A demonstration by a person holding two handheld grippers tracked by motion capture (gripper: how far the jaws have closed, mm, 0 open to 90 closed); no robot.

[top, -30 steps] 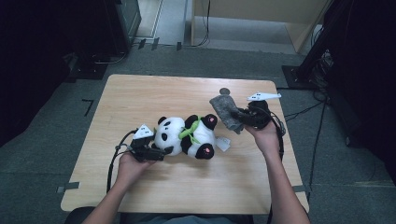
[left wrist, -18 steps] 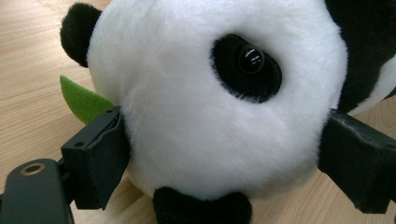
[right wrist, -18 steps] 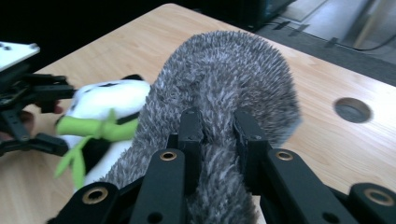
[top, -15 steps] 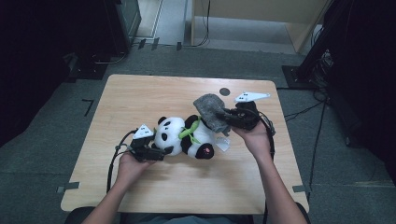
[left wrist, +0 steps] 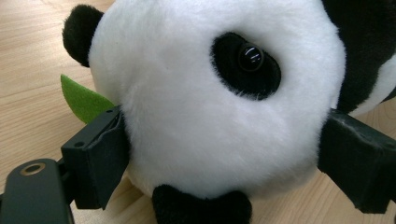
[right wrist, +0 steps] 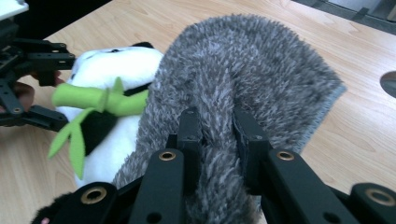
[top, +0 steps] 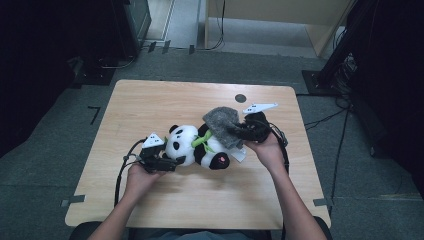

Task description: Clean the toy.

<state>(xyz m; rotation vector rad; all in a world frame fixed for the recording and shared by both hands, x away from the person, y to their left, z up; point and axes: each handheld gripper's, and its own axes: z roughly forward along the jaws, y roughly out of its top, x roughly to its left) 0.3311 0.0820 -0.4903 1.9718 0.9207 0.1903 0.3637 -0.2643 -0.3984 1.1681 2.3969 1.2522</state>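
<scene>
On the desk (top: 150, 100), your left gripper (top: 167, 162) fingers clasp the panda's head (left wrist: 210, 98) — your right gripper (right wrist: 217, 135) fingers pinch the grey cloth (right wrist: 261, 70) over its body.

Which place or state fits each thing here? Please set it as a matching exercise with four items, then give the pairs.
Things:
1. grey cloth
2. toy panda
3. green bamboo sprig
4. dark round spot

Places or states:
A. on the bare table, beyond the toy
B. pinched in the right gripper
C. head clamped by the left gripper
D. across the toy's chest

Pairs: 1-B, 2-C, 3-D, 4-A
</scene>
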